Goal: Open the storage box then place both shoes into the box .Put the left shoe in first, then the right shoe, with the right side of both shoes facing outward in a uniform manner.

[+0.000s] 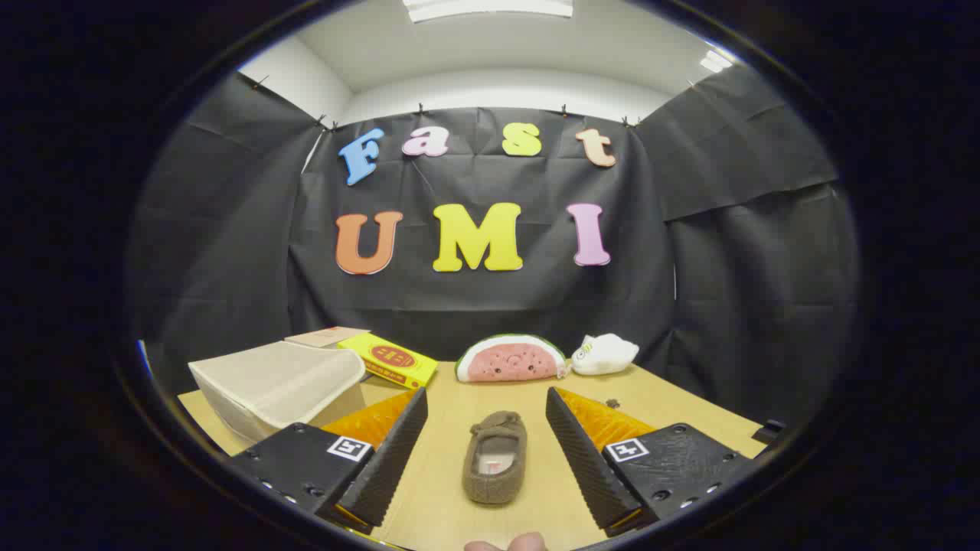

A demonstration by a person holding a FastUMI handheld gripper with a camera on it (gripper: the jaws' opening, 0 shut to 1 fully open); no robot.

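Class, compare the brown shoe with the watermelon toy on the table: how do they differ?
The shoe is brown, long and narrow; the watermelon toy is pink, white and green, shaped like a half-round slice. The shoe lies between the fingers of the open tool; the watermelon toy sits beyond them near the back wall. Both look soft and rest on the table.

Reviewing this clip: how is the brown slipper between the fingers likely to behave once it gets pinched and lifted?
The brown slipper looks soft and fuzzy, so its sides would probably squash under the open gripper fingers. It seems light for its size, likely easy to lift. Lying flat on its sole on the table, it is unlikely to roll, though the toe or heel may droop.
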